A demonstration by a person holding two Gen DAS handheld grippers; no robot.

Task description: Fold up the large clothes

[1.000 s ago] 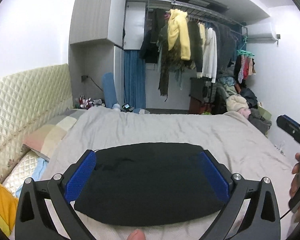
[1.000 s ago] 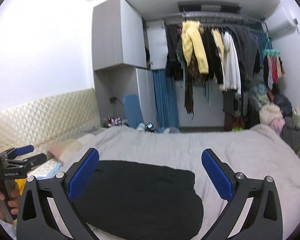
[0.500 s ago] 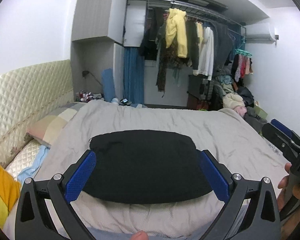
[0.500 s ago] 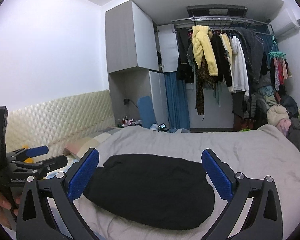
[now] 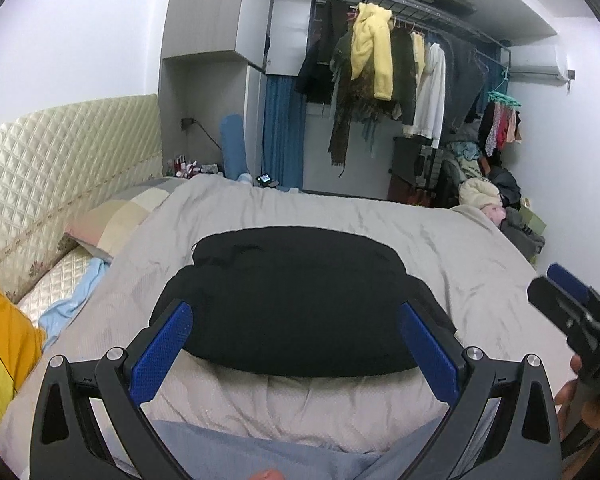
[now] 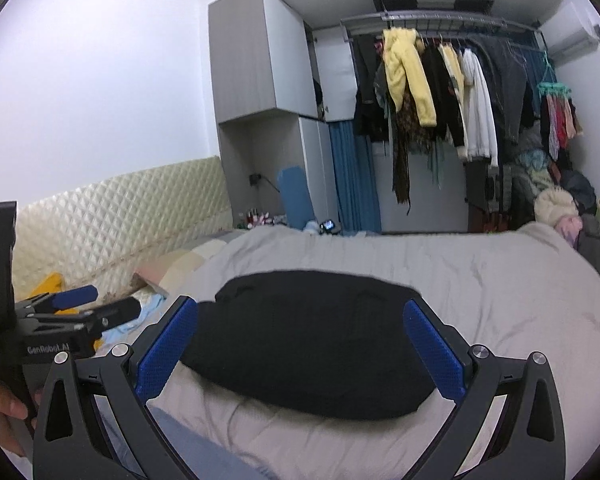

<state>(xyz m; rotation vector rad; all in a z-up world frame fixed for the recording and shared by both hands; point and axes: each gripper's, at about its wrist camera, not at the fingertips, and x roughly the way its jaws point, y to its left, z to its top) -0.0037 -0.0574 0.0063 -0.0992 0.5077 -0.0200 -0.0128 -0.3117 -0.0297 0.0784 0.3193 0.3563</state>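
Observation:
A black garment point(image 5: 300, 300) lies folded into a compact rounded block on the grey bed cover point(image 5: 340, 216), also seen in the right wrist view as the black garment point(image 6: 312, 340). My left gripper point(image 5: 296, 316) hovers open above its near edge, blue pads wide apart and holding nothing. My right gripper point(image 6: 300, 312) is open too, held back over the garment's near side with nothing in it. Each gripper shows in the other's view: the right gripper point(image 5: 568, 304) at the right edge, the left gripper point(image 6: 84, 304) at the left edge, a hand under each.
A quilted cream headboard point(image 5: 60, 168) and a pillow point(image 5: 116, 220) lie to the left, with a yellow cloth point(image 5: 0, 352). A rail of hanging clothes point(image 5: 400, 72) and a heap of clothes point(image 5: 492, 200) stand beyond the bed. Blue fabric point(image 5: 260, 452) lies at the near edge.
Both grippers have pulled back and up from the garment, which now sits farther off and whole in view. Both stay open.

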